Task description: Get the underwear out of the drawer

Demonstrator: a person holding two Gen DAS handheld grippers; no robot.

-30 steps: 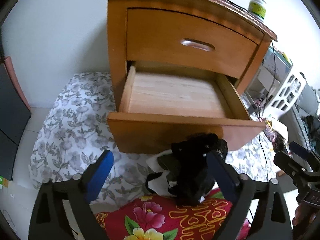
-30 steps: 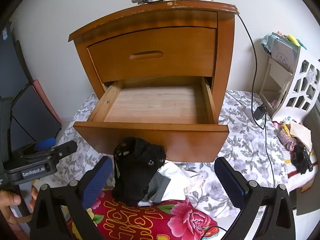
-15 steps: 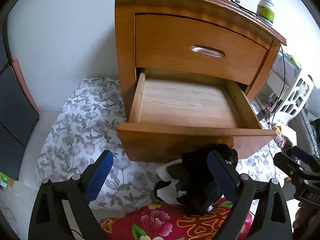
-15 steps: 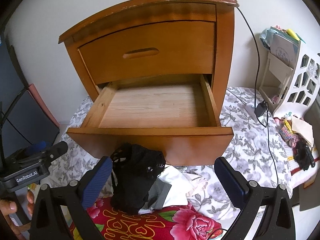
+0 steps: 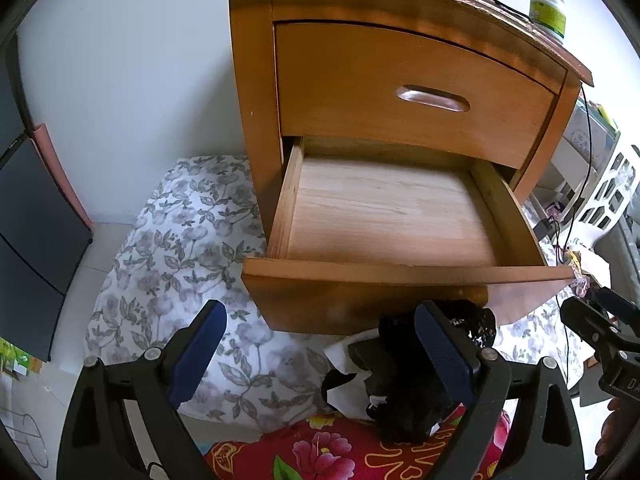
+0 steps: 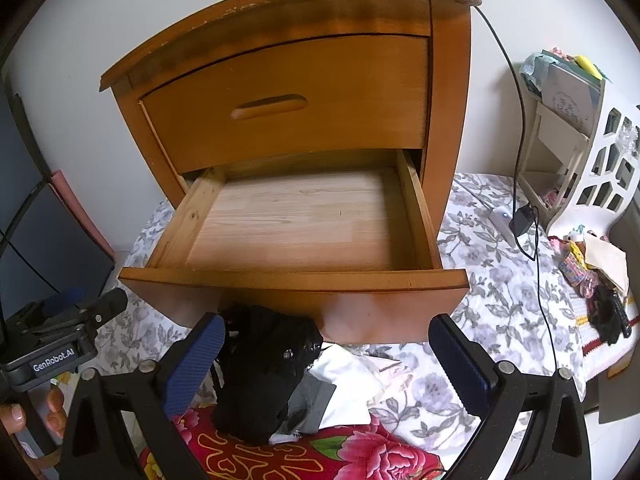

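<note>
Below the pulled-out lower drawer [image 6: 292, 280] of the wooden nightstand [image 6: 280, 76], black underwear [image 6: 264, 372] lies heaped on white garments [image 6: 344, 376] and a red floral cloth [image 6: 360, 452]. Left gripper [image 5: 320, 352] and right gripper [image 6: 324, 364] both gape wide, holding nothing.

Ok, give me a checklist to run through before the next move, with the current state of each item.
1. Lower drawer emptied: ok, only its bare wooden floor shows.
2. Underwear pile out of the drawer: ok, it lies in front of the nightstand, partly on the red floral cloth.
3. Left gripper free: ok, open, nothing between the fingers.
4. Right gripper free: ok, open, though the pile lies close by its left finger.
5. Upper drawer holding more underwear: cannot tell, it is shut.
6. Path for closing the lower drawer: ok, nothing hangs over its front edge.
</note>
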